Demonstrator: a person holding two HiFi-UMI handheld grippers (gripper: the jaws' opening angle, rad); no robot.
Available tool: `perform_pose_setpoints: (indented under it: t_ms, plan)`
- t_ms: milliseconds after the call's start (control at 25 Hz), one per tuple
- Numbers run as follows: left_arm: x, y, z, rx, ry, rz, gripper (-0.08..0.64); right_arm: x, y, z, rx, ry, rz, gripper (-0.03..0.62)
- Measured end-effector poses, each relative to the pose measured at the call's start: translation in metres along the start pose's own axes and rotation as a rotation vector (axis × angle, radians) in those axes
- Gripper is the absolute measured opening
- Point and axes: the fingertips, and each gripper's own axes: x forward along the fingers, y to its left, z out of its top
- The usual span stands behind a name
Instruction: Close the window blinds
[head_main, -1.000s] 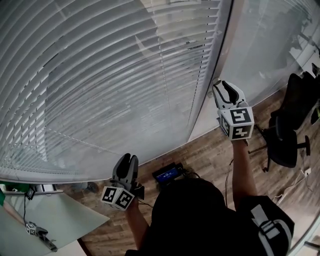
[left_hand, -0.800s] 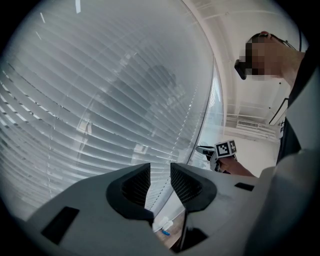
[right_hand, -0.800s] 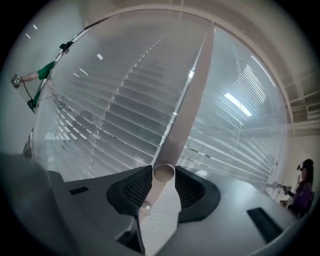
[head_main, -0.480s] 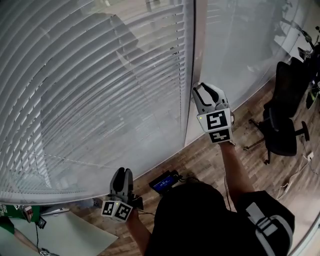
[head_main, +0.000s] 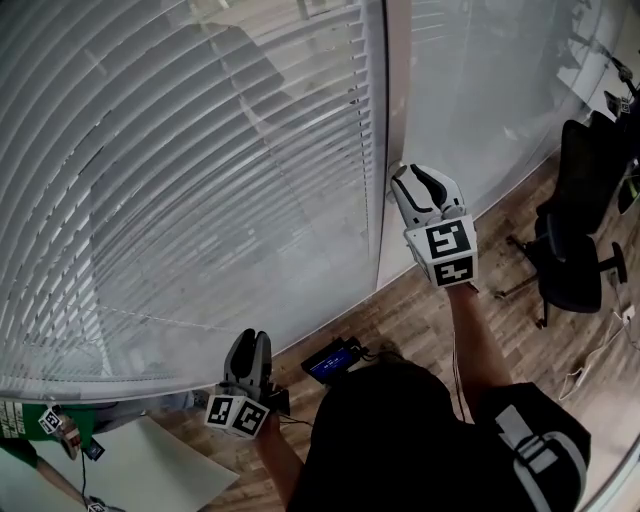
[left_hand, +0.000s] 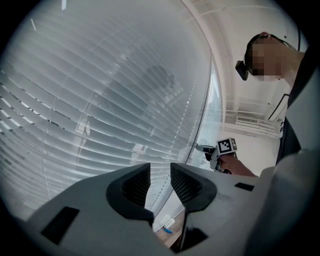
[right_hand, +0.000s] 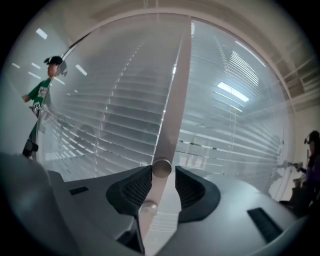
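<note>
Straight ahead of both pairs of jaws, the white blinds (head_main: 180, 200) hang down over the window and fill most of each view. A pale window post (head_main: 397, 120) splits them into two panels and stands directly beyond the right jaws. The wooden floor (head_main: 430, 310) lies below both pairs, with a black office chair (head_main: 575, 260) well off to the right of the right jaws. A small dark device (head_main: 333, 357) with a blue screen sits on the floor just right of the left jaws.

The right gripper (head_main: 413, 185) is held up at the post. Its jaws stand apart, with the round end of a pale rod (right_hand: 164, 150) hanging between their tips. The rod lies against the left pad, and a thin gap shows at the right one.

The left gripper (head_main: 251, 342) is lower, near the bottom edge of the blinds. Its jaws are slightly apart with nothing between them.
</note>
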Motion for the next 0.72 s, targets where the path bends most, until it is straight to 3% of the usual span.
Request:
perform_pose_setpoints:
  t_ms: [200, 320, 440, 720]
  plan:
    - [0.008, 0.001, 0.003, -0.001, 0.014, -0.002, 0.138, 0.008, 0.003, 0.008, -0.156, 0.01, -0.042, 0.132]
    - [0.012, 0.001, 0.003, -0.003, 0.021, -0.004, 0.137, 0.015, 0.004, 0.009, -0.184, 0.02, -0.039, 0.132]
    - [0.014, 0.0, 0.001, -0.002, 0.024, -0.006, 0.137, 0.017, 0.005, 0.007, -0.132, 0.02, -0.025, 0.13]
    - [0.018, 0.002, -0.001, 0.002, 0.021, -0.017, 0.138, 0.02, 0.006, 0.003, 0.113, 0.019, 0.045, 0.129]
